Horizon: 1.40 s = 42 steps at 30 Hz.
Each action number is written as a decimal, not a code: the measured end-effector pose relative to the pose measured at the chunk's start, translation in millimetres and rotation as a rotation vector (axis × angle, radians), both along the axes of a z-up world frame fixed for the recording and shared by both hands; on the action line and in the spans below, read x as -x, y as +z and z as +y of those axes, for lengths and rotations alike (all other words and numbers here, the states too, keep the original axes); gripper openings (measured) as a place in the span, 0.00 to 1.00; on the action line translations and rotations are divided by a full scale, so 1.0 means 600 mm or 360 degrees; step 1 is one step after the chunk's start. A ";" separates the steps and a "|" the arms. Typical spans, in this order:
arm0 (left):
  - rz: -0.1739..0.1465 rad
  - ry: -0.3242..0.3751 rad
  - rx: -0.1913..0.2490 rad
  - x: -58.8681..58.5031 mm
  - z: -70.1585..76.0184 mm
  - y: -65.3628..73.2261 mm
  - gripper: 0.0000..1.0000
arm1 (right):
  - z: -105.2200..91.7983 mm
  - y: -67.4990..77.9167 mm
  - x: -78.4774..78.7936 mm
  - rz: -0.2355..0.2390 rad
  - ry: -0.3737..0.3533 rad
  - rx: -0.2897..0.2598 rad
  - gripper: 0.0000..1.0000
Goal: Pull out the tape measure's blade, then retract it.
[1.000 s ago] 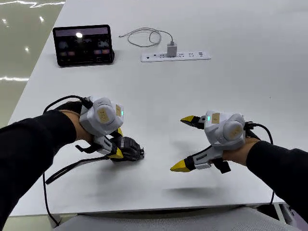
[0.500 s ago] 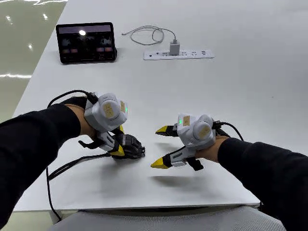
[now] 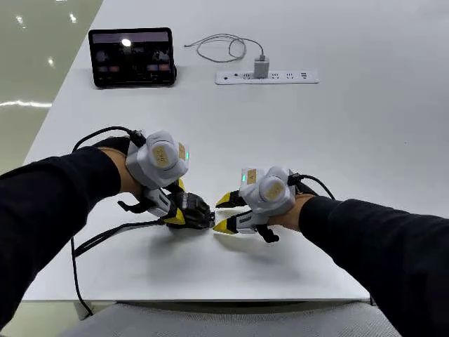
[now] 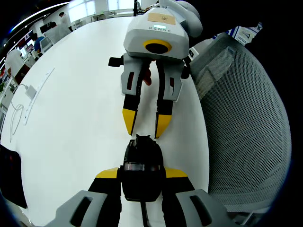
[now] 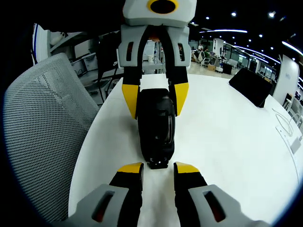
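White table: left gripper pinches tape measure, its tip at right gripper's spread jaws.

In the head view the tape measure is largely hidden behind the left gripper clamped on it, and its blade tab is too small to make out. Whether the right gripper, its tips just beside the case's front, touches that tab cannot be told. Far beyond the tape measure the tablet shows icons too small to read, and on the near side of it the mesh chair is cut off by the bottom edge.
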<state>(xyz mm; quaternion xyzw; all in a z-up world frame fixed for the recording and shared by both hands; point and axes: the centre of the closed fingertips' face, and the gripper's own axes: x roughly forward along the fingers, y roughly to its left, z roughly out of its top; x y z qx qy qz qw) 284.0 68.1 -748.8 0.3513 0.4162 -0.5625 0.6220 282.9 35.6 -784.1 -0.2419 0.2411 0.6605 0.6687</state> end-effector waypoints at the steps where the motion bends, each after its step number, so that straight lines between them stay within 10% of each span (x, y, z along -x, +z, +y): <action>1: 0.0001 -0.0001 0.0000 0.000 0.000 0.000 0.28 | 0.001 0.001 0.001 0.0000 0.0006 -0.0001 0.19; 42: 0.0013 0.0050 0.0063 -0.001 0.001 0.001 0.28 | -0.033 -0.007 -0.008 0.0029 -0.0041 0.0038 0.07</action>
